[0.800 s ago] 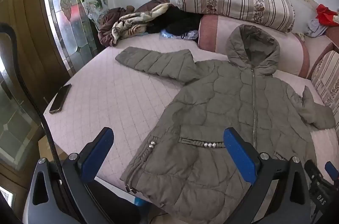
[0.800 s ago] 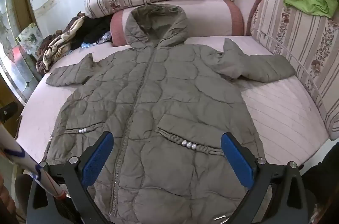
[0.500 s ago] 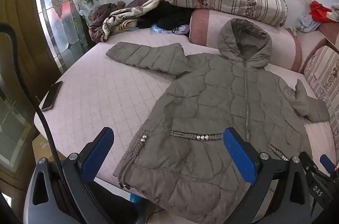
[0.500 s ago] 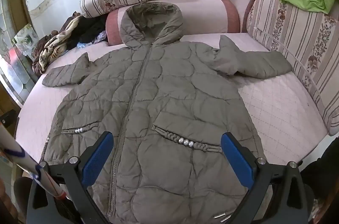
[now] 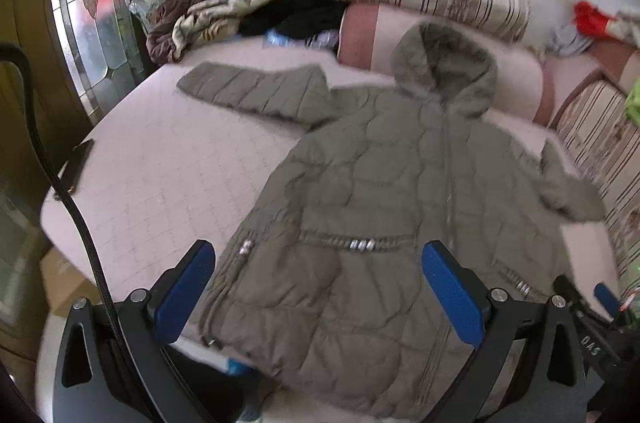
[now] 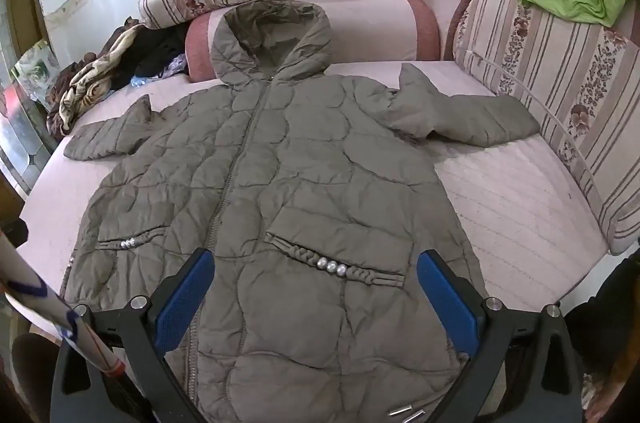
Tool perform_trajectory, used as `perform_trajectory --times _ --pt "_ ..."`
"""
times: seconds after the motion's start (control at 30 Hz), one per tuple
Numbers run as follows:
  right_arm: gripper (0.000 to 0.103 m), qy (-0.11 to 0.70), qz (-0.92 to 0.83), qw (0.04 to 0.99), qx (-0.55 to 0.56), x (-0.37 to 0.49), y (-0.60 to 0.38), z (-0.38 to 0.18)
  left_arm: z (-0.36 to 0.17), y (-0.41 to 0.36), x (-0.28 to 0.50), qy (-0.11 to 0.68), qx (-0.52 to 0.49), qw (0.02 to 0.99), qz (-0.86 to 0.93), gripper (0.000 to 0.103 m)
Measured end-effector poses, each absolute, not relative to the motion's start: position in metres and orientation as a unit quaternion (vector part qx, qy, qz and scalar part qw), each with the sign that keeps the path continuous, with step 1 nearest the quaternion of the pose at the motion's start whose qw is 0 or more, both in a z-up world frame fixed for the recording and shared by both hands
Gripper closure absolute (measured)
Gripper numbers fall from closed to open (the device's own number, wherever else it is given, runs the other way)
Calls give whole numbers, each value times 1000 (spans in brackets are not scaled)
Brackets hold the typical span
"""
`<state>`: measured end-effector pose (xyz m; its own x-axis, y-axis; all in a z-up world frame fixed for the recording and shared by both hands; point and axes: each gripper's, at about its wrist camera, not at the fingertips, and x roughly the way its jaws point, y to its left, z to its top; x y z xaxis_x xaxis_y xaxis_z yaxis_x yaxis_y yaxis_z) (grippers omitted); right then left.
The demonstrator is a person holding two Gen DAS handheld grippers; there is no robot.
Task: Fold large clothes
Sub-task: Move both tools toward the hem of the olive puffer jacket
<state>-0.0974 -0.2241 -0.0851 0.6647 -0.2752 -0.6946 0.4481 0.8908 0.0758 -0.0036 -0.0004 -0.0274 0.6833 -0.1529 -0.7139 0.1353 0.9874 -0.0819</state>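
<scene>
One quilted coat point(image 6: 288, 183), two sleeves spread, two grippers apart

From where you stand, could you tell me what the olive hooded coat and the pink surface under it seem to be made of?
The olive hooded coat looks like padded synthetic shell with a faint sheen: puffy quilted panels, a front zip and pearl-like beads at the pockets. The pink surface looks like matte quilted cotton or a blend, stitched in a grid; the fibre is uncertain.
</scene>
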Motion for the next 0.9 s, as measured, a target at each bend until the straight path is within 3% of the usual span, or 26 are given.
perform_trajectory --times 0.37,0.57,0.9 --pt "0 367 -217 898 113 -91 -234 -97 -41 -14 -1 407 -27 902 -142 4" --pt "0 386 -231 886 113 -86 -240 -107 -53 -35 -8 408 28 900 -151 4" --pt "0 401 -256 873 108 -88 -267 -120 -64 -18 14 425 1 897 -120 4"
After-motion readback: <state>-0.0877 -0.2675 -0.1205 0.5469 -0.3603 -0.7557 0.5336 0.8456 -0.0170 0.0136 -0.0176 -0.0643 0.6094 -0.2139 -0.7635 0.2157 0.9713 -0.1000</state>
